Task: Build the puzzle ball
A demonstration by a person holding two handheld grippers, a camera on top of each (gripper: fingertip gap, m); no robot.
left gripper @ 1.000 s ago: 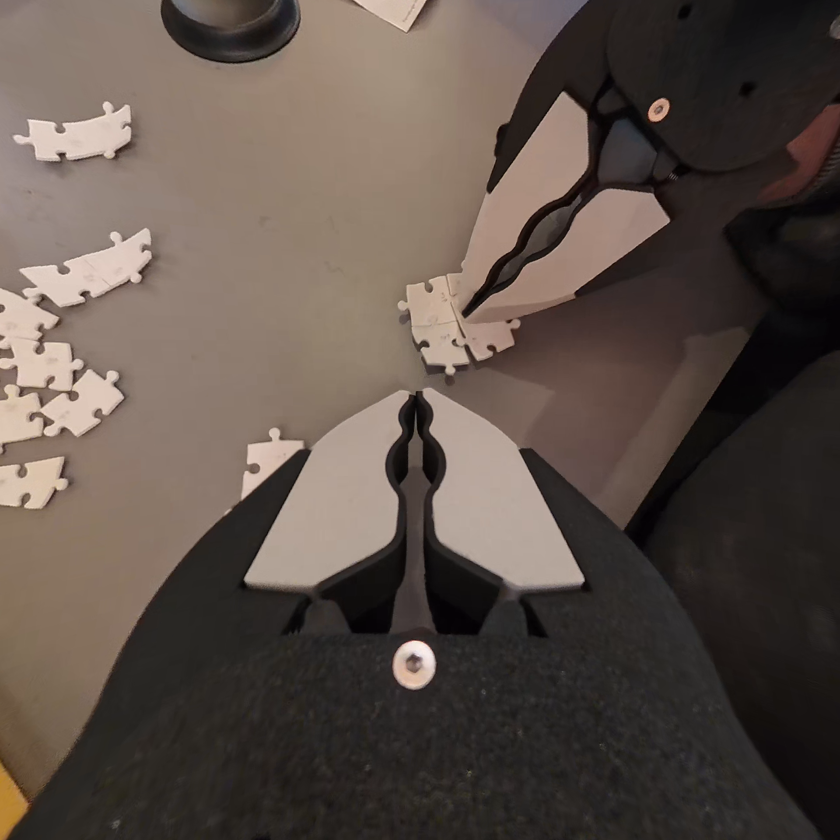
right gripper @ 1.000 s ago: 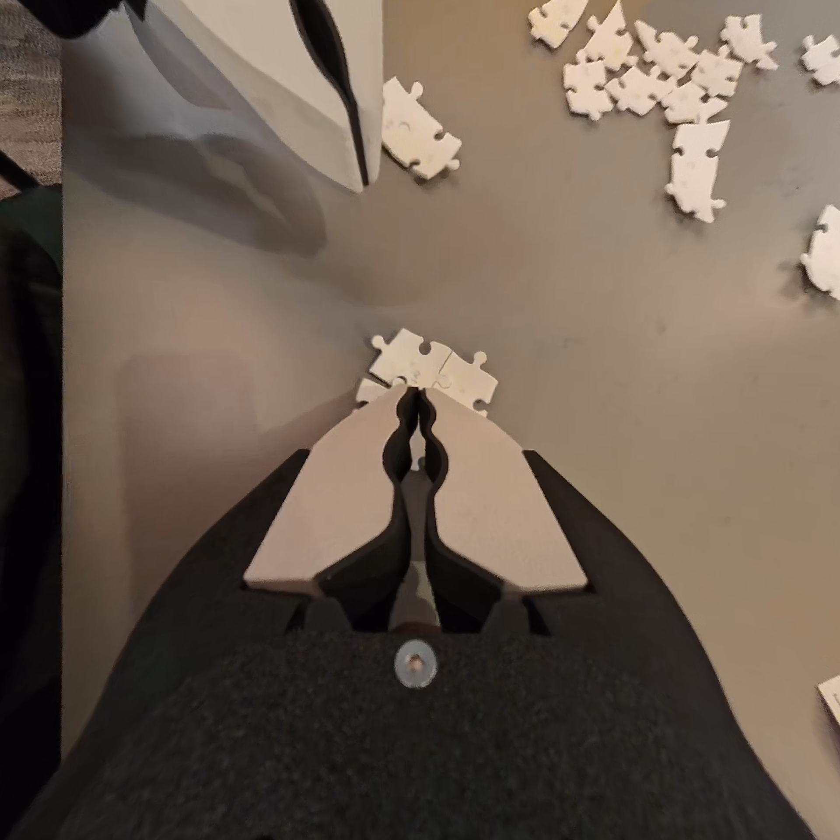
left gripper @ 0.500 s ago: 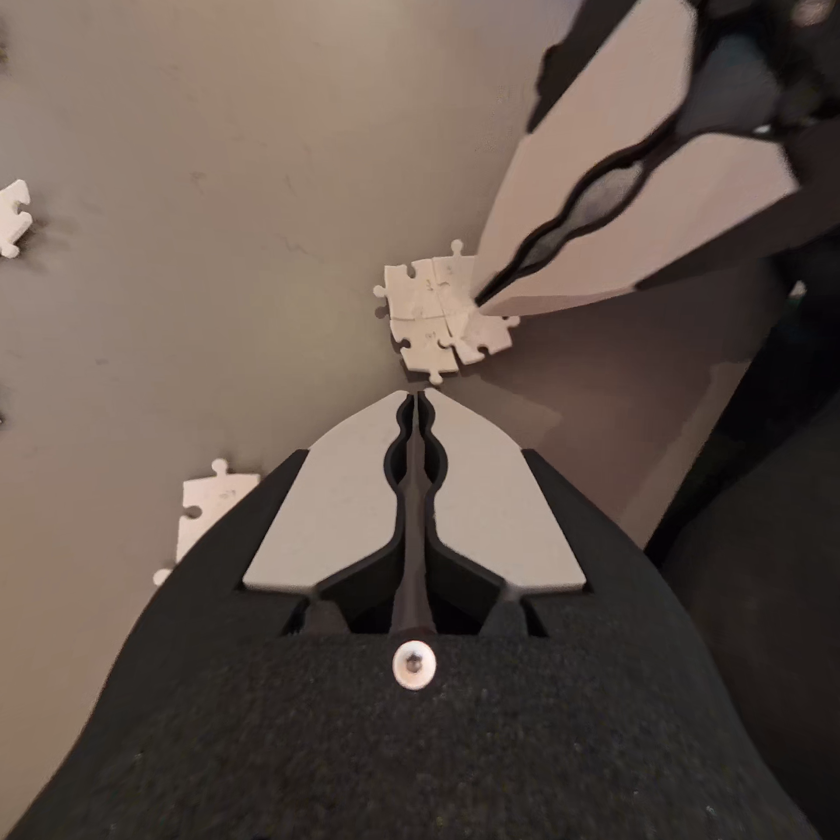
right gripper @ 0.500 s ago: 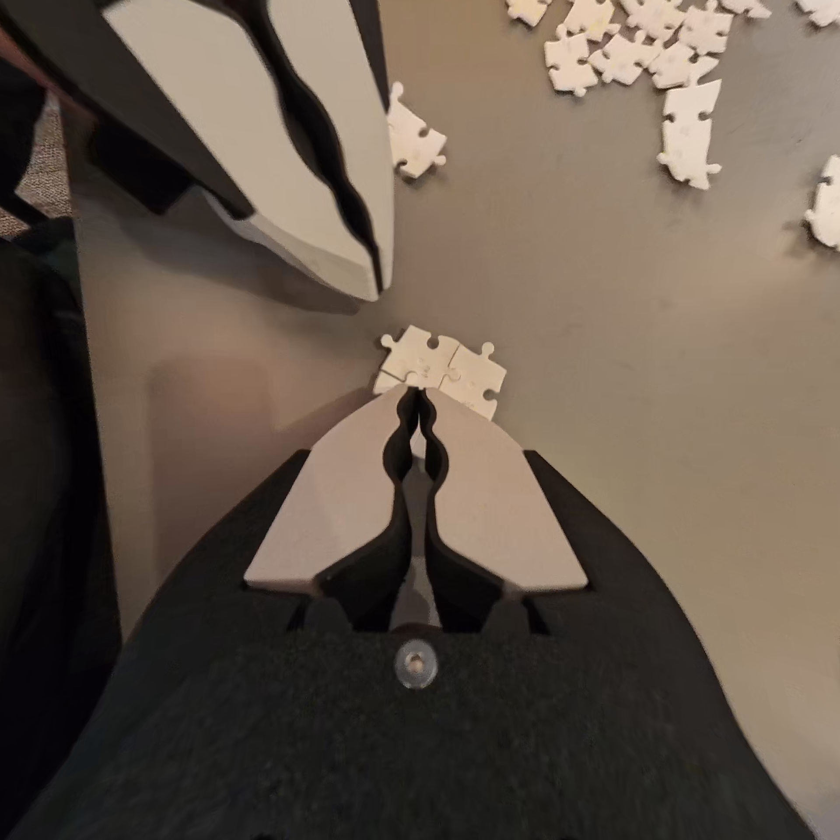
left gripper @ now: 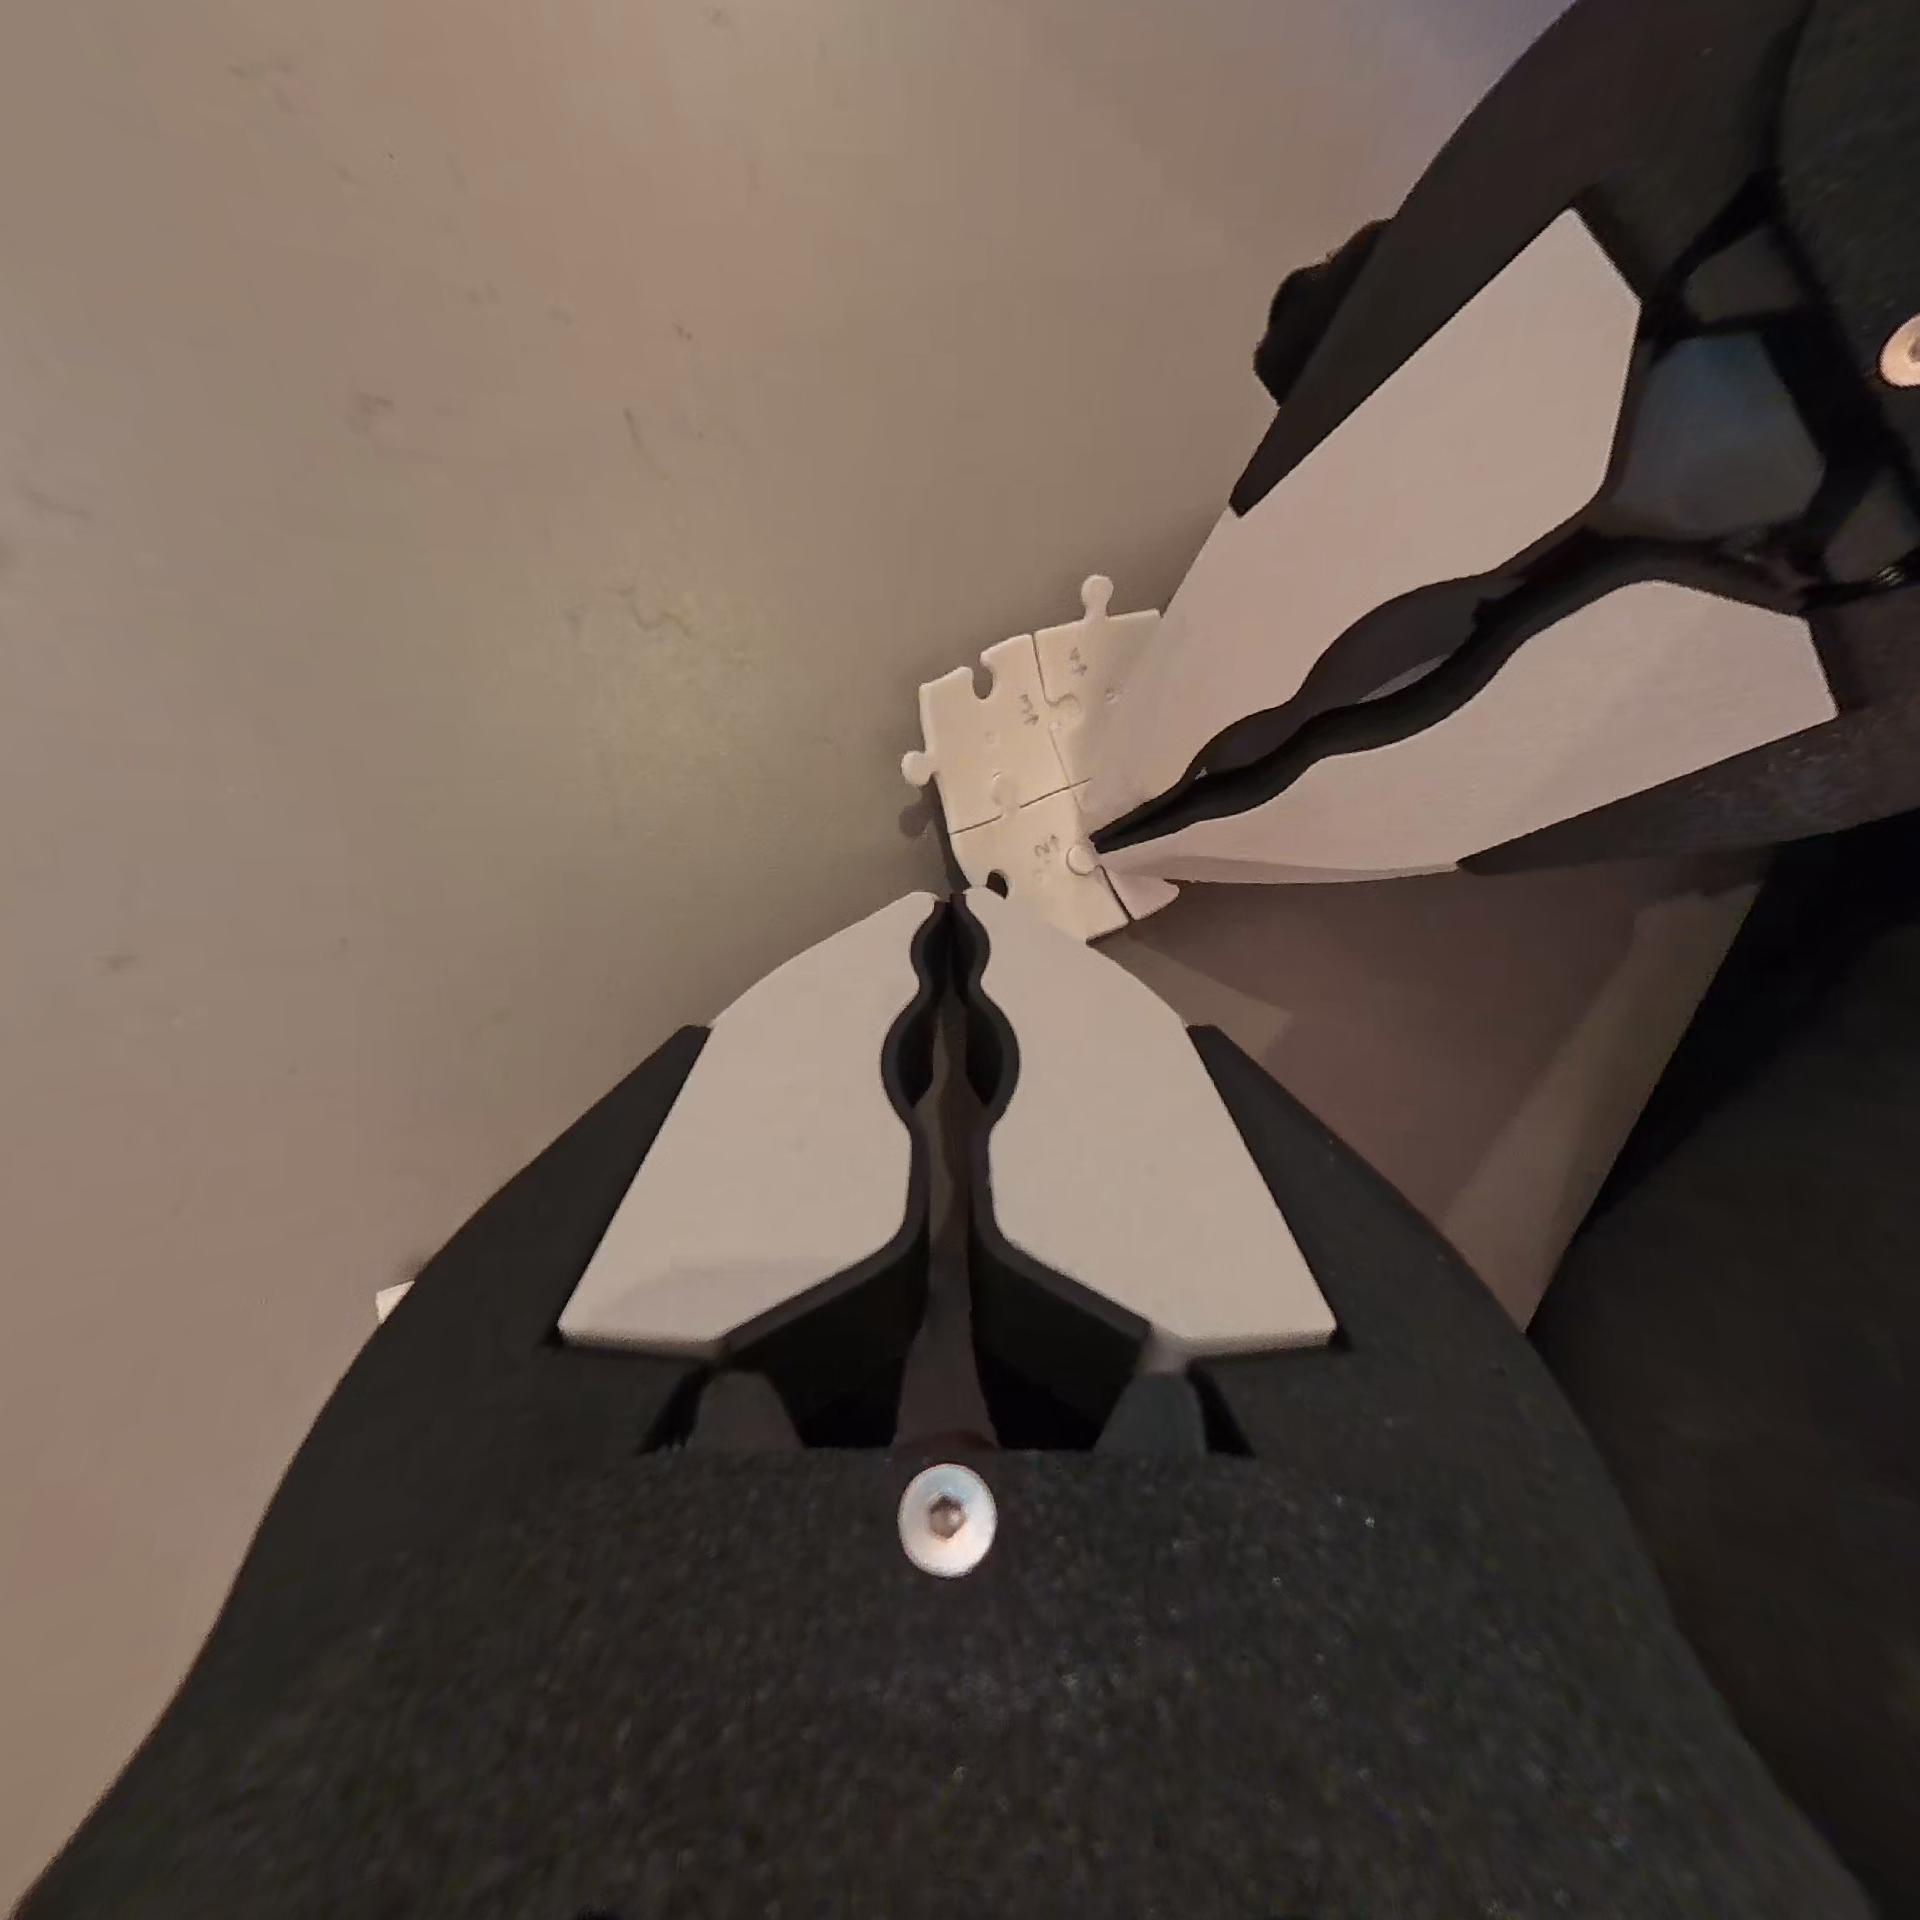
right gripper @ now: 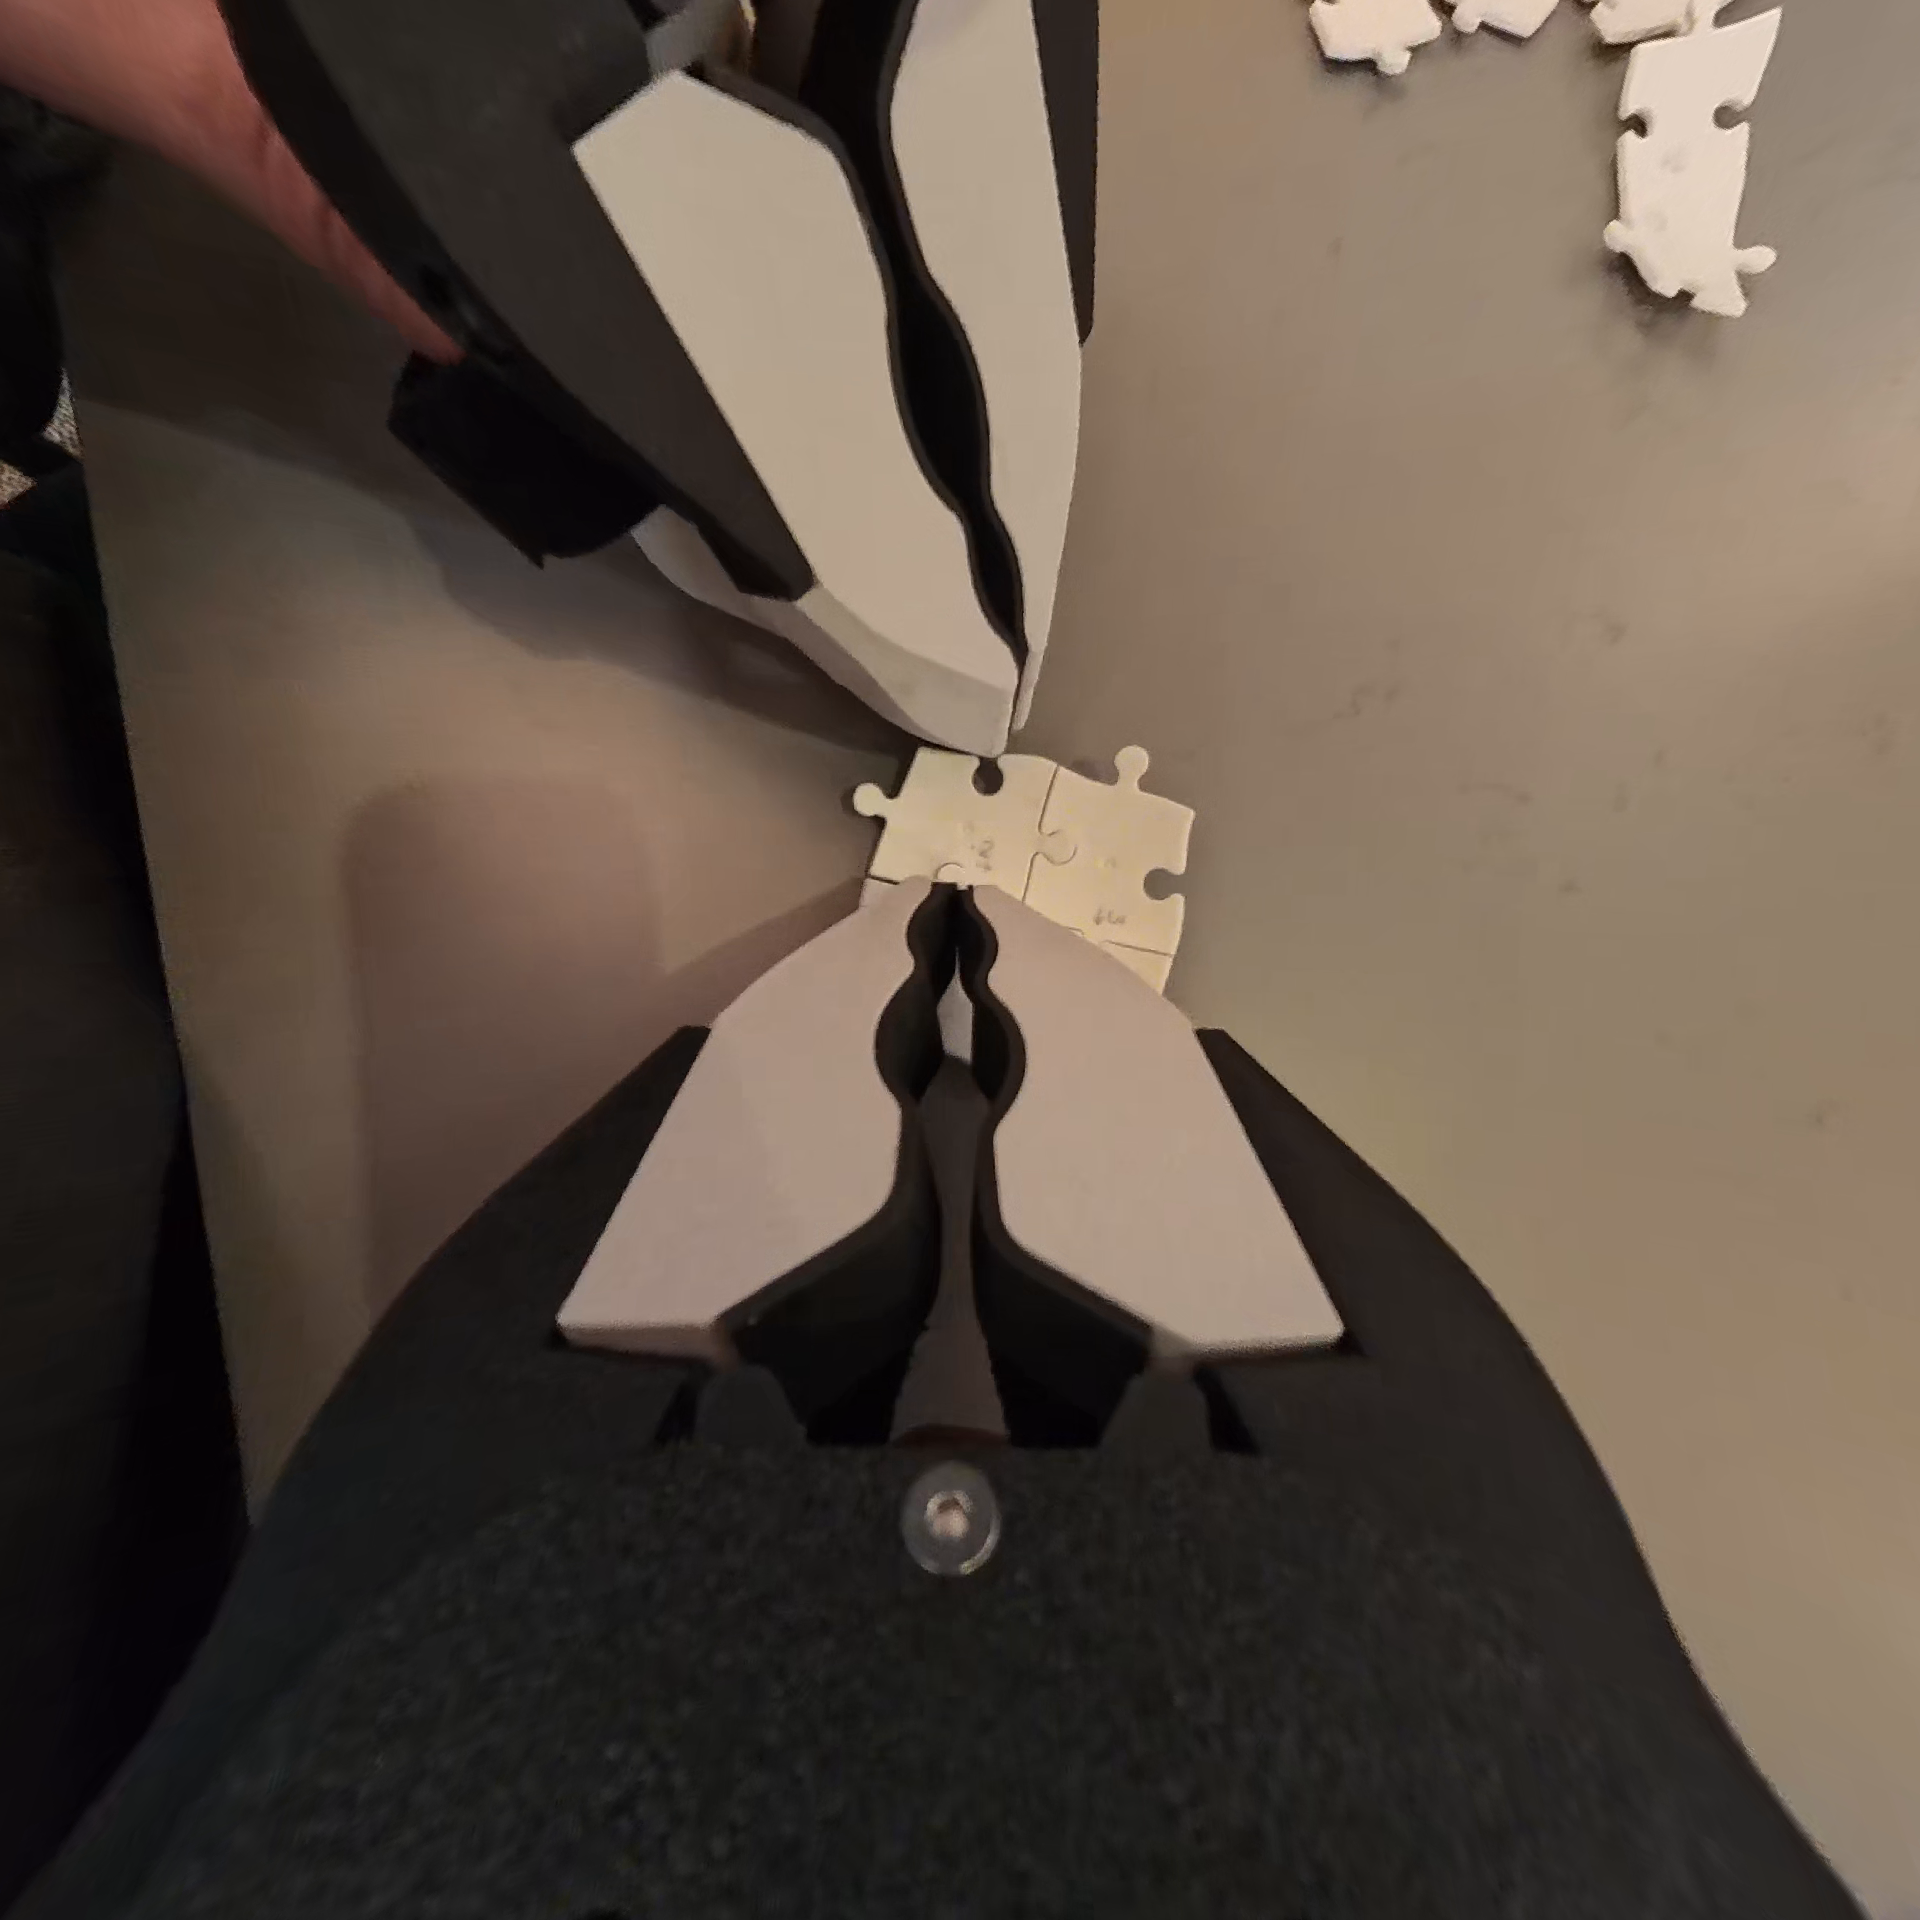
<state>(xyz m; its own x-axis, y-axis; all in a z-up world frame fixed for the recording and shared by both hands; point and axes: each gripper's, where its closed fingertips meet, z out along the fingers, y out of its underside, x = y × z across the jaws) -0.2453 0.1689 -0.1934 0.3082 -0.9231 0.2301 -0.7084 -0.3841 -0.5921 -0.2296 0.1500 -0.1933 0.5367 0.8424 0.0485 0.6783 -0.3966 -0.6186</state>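
Note:
A small cluster of joined white puzzle pieces (left gripper: 1013, 769) lies flat on the grey table (left gripper: 468, 520). My left gripper (left gripper: 951, 899) is shut and empty, its tips at the near edge of the cluster. My right gripper (left gripper: 1096, 857) comes in from the upper right, shut, with its tips resting on top of the cluster. In the right wrist view the cluster (right gripper: 1039, 842) lies just beyond my right gripper (right gripper: 951, 894), which covers its near part. The left gripper (right gripper: 1013, 727) touches the cluster's far edge there.
Loose white puzzle pieces (right gripper: 1683, 177) lie at the top right of the right wrist view. A corner of another piece (left gripper: 395, 1299) shows beside the left gripper's body. The table edge (left gripper: 1538, 1195) runs close to the right of the cluster, with dark space beyond.
My left gripper has moved in toward the cluster, and its tips now reach the cluster's edge. The loose pieces have left the left wrist view. My right gripper stays on the cluster.

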